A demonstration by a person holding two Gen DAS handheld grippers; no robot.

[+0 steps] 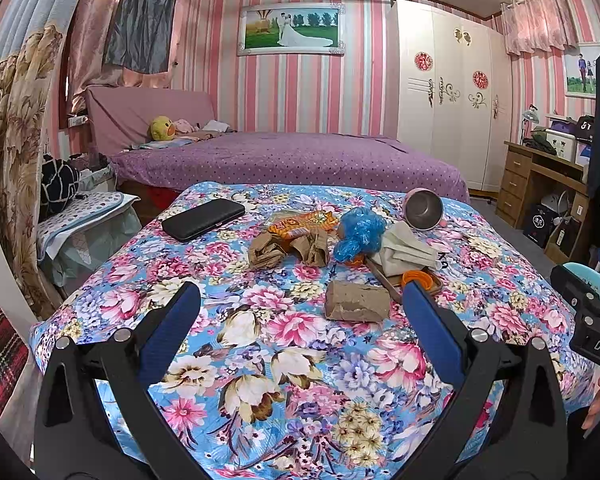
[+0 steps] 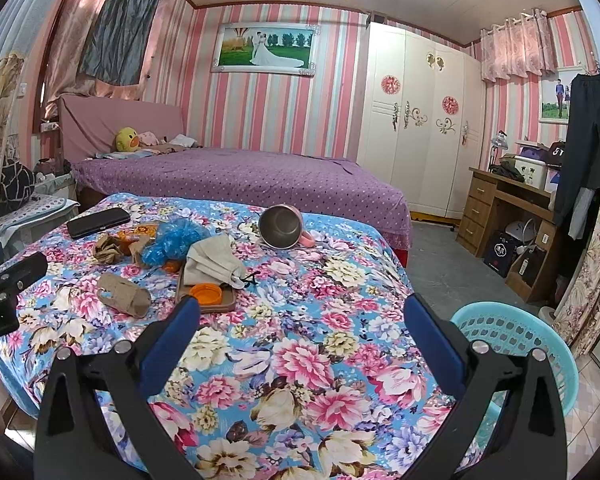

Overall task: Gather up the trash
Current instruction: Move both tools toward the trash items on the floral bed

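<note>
Both tools spread, empty: left tool (image 1: 300, 316), right tool (image 2: 300, 328). Cardboard tube (image 1: 357, 302) center frame is closest; pinch across its middle. Basket (image 2: 512, 340) sits lower right.

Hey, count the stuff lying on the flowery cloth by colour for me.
Brown: 4, paper wad, second wad, flattened roll, tray
Orange: 2, wrapper, lid
Blue: 1, bag
Black: 1, case
Grey: 1, cloth
Pink: 1, cup
Total: 10

Crumpled brown paper (image 1: 358, 302), blue plastic (image 1: 360, 232) and an orange wrapper (image 1: 302, 224) lie on the floral cover (image 1: 284, 360).
</note>
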